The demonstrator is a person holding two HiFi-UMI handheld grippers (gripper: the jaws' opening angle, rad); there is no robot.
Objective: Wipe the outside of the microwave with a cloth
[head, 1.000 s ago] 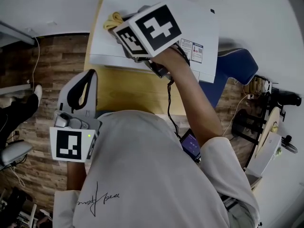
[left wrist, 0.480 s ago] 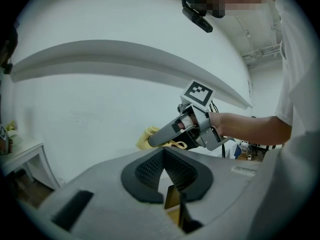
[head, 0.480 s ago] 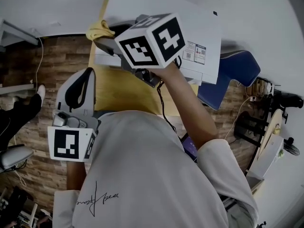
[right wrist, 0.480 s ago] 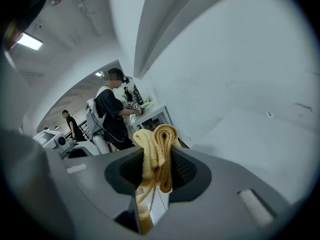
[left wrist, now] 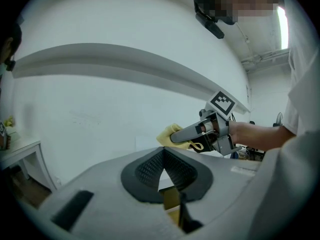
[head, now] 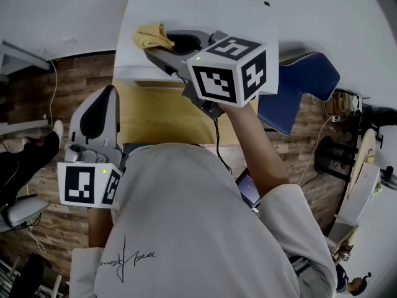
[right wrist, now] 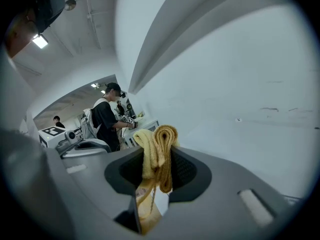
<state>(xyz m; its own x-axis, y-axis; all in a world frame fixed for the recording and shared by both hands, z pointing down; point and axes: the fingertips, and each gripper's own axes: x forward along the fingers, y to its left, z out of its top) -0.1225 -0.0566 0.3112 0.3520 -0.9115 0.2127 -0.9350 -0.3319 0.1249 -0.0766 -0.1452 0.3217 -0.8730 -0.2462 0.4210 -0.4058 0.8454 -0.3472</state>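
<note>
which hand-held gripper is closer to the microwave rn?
Right. The right hand-held gripper holds the yellow cloth over the microwave top; the left hand-held gripper hangs low beside the person, off the microwave.

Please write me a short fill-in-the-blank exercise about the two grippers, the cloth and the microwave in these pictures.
1. The right gripper is shut on a soft folded cloth of ____ colour.
2. The cloth is over the top of a boxy ____ microwave.
3. The left gripper has its jaws ____, with nothing between them.
4. The microwave stands on a flat table of light ____.
Missing words: yellow; white; shut; wood.
</note>
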